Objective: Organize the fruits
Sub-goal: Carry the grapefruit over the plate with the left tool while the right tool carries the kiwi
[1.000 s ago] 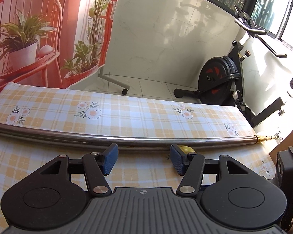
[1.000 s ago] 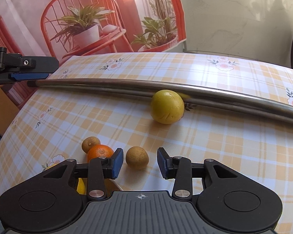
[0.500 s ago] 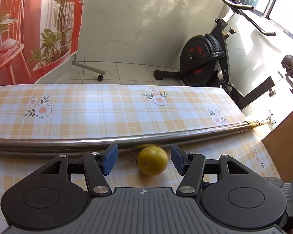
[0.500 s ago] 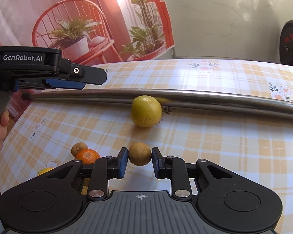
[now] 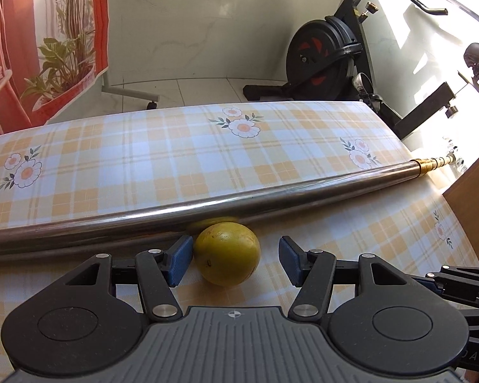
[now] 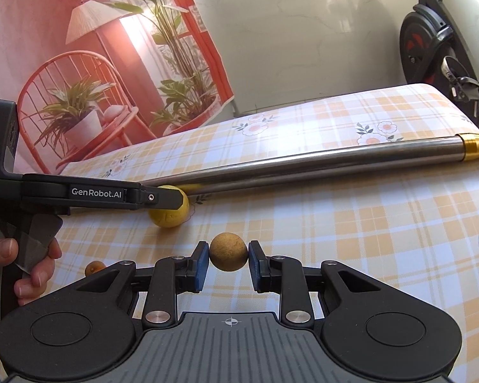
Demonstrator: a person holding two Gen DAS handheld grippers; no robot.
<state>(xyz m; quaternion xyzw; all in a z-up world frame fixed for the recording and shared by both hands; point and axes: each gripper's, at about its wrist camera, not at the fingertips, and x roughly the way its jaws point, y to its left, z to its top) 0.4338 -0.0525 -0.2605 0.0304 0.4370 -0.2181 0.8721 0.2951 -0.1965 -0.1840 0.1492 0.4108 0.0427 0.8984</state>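
A large yellow fruit lies on the checked tablecloth against a steel pipe. My left gripper is open around it: the left pad sits at the fruit's side and the right pad stands apart. My right gripper is shut on a small round brown fruit, with both blue pads pressing its sides. In the right wrist view a finger of the left gripper reaches over the yellow fruit. Another small brown fruit lies at the lower left.
The steel pipe, with a brass end, runs across the table. A person's hand grips the left gripper's handle. An exercise bike stands beyond the table. A brown board rises at the right edge.
My left gripper moved right along the pipe and down until the yellow fruit came between its fingers. My right gripper closed on the small brown fruit and swung right; the orange left view.
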